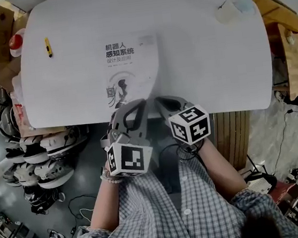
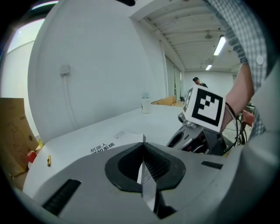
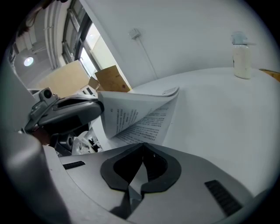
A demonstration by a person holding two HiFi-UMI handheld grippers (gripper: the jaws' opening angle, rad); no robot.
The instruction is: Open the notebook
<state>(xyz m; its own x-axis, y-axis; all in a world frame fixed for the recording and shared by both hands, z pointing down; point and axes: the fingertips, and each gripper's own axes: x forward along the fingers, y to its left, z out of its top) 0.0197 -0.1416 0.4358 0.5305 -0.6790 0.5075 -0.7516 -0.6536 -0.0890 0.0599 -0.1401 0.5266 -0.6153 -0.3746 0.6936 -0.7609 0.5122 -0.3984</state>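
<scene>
The notebook [image 1: 129, 64] lies at the table's [image 1: 211, 54] near edge. The left gripper [image 2: 143, 146] pinches the lifted cover to peel it open, and the right gripper [image 3: 142, 151] pinches a page beneath, likely to steady it.

white table [image 1: 211, 54] | yellow tool [image 1: 48, 47] on it | shoes [image 1: 40, 156] on floor [image 1: 85, 150]

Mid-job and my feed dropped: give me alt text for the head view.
A white softcover notebook with black cover print lies on a white oval table, its near right corner curling up. The left gripper and right gripper sit side by side at its near edge, each shut on its paper.
</scene>
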